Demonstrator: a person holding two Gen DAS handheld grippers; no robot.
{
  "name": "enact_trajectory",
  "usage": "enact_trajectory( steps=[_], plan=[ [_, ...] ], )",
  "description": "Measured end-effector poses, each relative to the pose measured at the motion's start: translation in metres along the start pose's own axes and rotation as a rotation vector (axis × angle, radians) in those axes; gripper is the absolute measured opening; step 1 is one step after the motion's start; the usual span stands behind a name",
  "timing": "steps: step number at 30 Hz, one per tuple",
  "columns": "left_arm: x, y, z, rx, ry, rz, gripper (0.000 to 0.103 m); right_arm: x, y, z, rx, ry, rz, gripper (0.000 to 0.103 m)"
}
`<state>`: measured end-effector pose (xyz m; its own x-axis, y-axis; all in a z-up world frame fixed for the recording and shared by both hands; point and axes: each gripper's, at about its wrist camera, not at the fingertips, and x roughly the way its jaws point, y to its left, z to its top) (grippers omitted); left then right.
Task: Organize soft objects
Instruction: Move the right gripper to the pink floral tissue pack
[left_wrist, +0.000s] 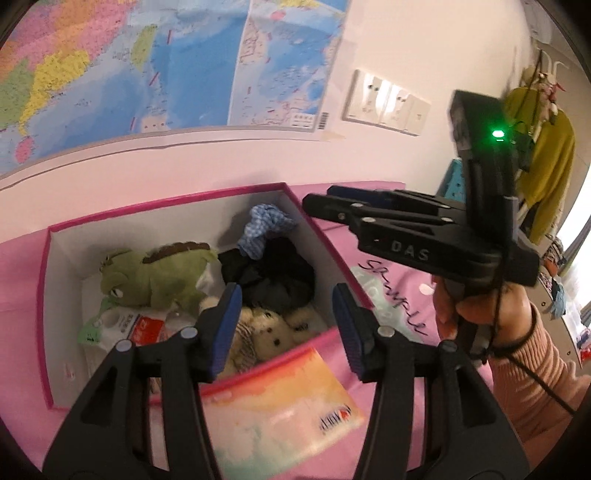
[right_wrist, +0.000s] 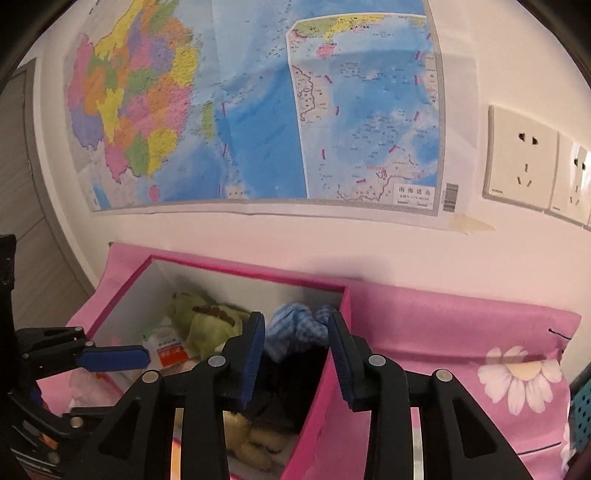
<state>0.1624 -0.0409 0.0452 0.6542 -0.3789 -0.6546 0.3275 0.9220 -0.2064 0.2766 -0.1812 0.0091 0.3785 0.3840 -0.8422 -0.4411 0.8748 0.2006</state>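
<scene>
A pink-rimmed box (left_wrist: 48, 295) with white walls stands on pink bedding against the wall. Inside lie a green plush dinosaur (left_wrist: 155, 277), a blue checked cloth (left_wrist: 264, 229), a black garment (left_wrist: 277, 273), a cream teddy bear (left_wrist: 273, 334) and a tissue pack (left_wrist: 125, 328). My left gripper (left_wrist: 284, 328) hovers open over the box's near side, with nothing between its blue pads. My right gripper (right_wrist: 295, 354) hangs open above the box's right wall (right_wrist: 321, 402); the blue cloth (right_wrist: 295, 328) and black garment (right_wrist: 291, 373) lie below it, untouched. A hand in a pink sleeve (left_wrist: 524, 354) holds it.
A pastel zip pouch (left_wrist: 284, 410) lies on the bedding in front of the box. The pink flowered bedding (right_wrist: 461, 354) stretches to the right. A wall map (right_wrist: 258, 110) and sockets (right_wrist: 517, 158) are behind. Yellow clothing (left_wrist: 550, 162) hangs at far right.
</scene>
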Motion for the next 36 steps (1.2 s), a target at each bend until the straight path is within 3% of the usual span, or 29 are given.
enact_trajectory(
  steps=[5, 9, 15, 30, 36],
  plan=[
    [-0.021, -0.005, -0.018, 0.017, -0.011, -0.033, 0.054, -0.009, 0.006, -0.014, 0.006, 0.026, 0.052, 0.036],
    [-0.041, -0.007, -0.039, 0.015, -0.020, -0.062, 0.055, -0.032, 0.014, -0.033, 0.010, 0.042, 0.148, 0.037],
    [-0.053, -0.010, -0.073, 0.012, 0.013, -0.095, 0.057, -0.068, 0.032, -0.075, -0.021, 0.097, 0.265, 0.045],
    [-0.039, -0.013, -0.154, -0.038, 0.202, -0.111, 0.057, -0.067, 0.081, -0.185, -0.077, 0.396, 0.362, 0.047],
    [-0.043, -0.026, -0.164, -0.002, 0.212, -0.120, 0.057, -0.076, 0.091, -0.206, -0.100, 0.443, 0.334, 0.061]
  ],
)
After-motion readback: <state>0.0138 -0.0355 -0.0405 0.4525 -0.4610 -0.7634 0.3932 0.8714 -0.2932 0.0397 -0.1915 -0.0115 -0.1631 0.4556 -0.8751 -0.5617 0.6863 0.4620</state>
